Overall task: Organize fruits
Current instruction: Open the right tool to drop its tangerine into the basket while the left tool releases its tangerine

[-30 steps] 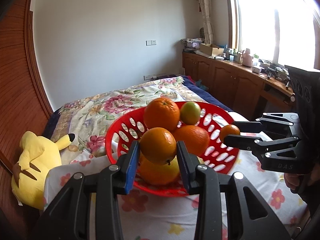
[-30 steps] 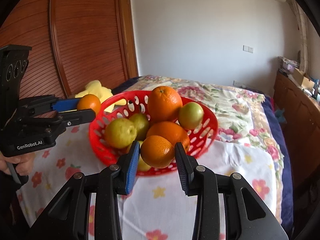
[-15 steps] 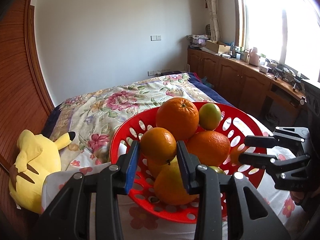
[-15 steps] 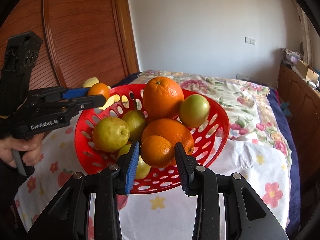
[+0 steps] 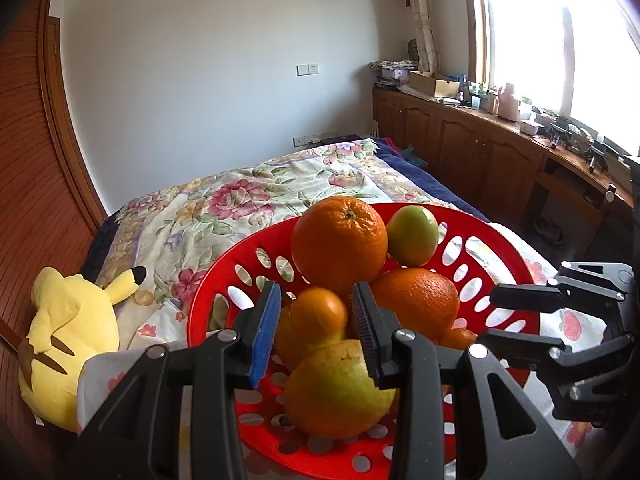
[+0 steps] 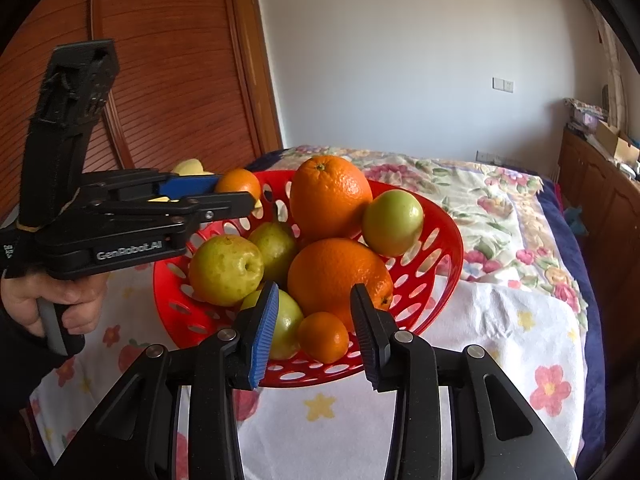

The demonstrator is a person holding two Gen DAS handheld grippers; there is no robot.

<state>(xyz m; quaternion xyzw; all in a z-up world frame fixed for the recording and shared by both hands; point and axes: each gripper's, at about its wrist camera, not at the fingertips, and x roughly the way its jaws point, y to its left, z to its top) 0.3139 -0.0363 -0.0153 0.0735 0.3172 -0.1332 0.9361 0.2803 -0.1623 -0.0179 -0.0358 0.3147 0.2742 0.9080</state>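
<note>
A red perforated basket (image 5: 496,240) (image 6: 444,240) holds several oranges and green-yellow fruits. My left gripper (image 5: 316,324) (image 6: 236,194) stands over the basket's left rim with its jaws parted. A small orange (image 5: 318,314) (image 6: 239,183) sits between them with a gap on each side. My right gripper (image 6: 314,324) (image 5: 516,320) is open at the basket's near rim. A small orange (image 6: 323,337) lies loose in the basket between its fingers, touching neither. A big orange (image 6: 330,196) tops the pile.
The basket stands on a white flower-print cloth (image 6: 500,340) over a bed with a floral quilt (image 5: 248,196). A yellow plush toy (image 5: 68,328) lies at the left. Wooden cabinets (image 5: 480,148) line the right wall under a window.
Both grippers moved forward over the basket and opened. The right one let its small orange drop into the basket; the left one's jaws parted from its small orange.
</note>
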